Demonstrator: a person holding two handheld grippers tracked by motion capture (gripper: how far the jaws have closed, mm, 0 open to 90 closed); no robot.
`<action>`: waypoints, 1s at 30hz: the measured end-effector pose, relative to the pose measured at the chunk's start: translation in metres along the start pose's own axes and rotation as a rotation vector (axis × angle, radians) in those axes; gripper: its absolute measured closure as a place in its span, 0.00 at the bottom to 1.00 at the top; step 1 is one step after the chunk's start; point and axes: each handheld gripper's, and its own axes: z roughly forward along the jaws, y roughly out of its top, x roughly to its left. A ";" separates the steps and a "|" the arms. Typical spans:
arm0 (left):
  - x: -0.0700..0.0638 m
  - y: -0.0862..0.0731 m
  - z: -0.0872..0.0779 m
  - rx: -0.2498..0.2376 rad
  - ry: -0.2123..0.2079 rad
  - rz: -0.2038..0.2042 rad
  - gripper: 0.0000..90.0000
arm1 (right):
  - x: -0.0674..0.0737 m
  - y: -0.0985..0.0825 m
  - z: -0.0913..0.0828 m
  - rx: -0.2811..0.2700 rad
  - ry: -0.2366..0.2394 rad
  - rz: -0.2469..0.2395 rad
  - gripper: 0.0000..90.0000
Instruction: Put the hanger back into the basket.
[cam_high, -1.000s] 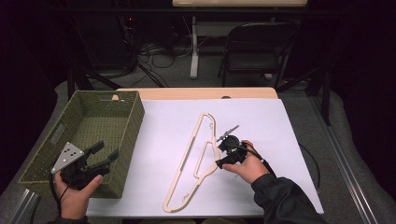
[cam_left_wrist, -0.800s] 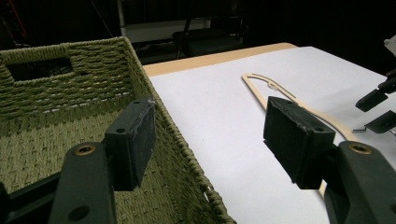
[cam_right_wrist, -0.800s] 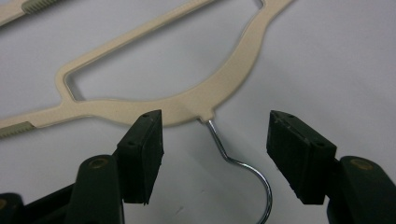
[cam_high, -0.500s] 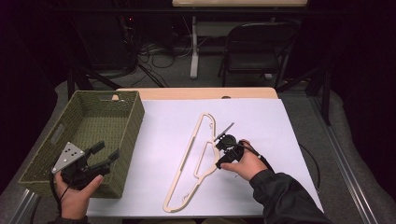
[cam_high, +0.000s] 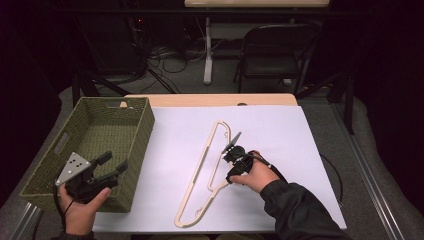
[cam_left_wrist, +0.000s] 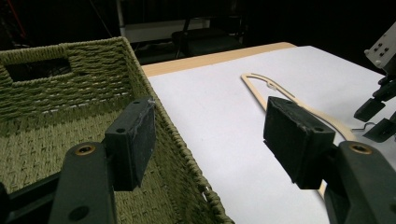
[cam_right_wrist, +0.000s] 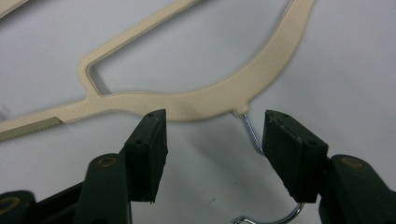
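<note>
A cream plastic hanger lies flat on the white table cover, its long bar running from far to near. My right gripper rests low at the hanger's neck. In the right gripper view the hanger curves just ahead of the jaws, and its metal hook runs back between them untouched. The right gripper is open; its jaws have just been closing a little. My left gripper hovers open and holding nothing over the near right corner of the green woven basket.
The basket takes up the table's left side, with nothing visible inside it. A bare wooden strip edges the table's far side. A dark chair and cables stand on the floor beyond. The other gripper appears at the right of the left gripper view.
My right gripper has shifted slightly toward the hanger's neck. The left hand and the hanger have stayed where they were.
</note>
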 end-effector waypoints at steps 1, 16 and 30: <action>0.000 0.000 0.000 0.000 -0.001 0.000 0.38 | 0.001 0.001 0.001 0.000 0.000 0.003 0.45; 0.000 0.000 0.000 0.001 -0.003 -0.004 0.38 | 0.014 0.012 0.006 -0.011 0.012 -0.041 0.45; 0.000 -0.001 0.001 0.002 -0.007 -0.003 0.38 | 0.028 0.020 0.018 -0.035 0.046 -0.073 0.45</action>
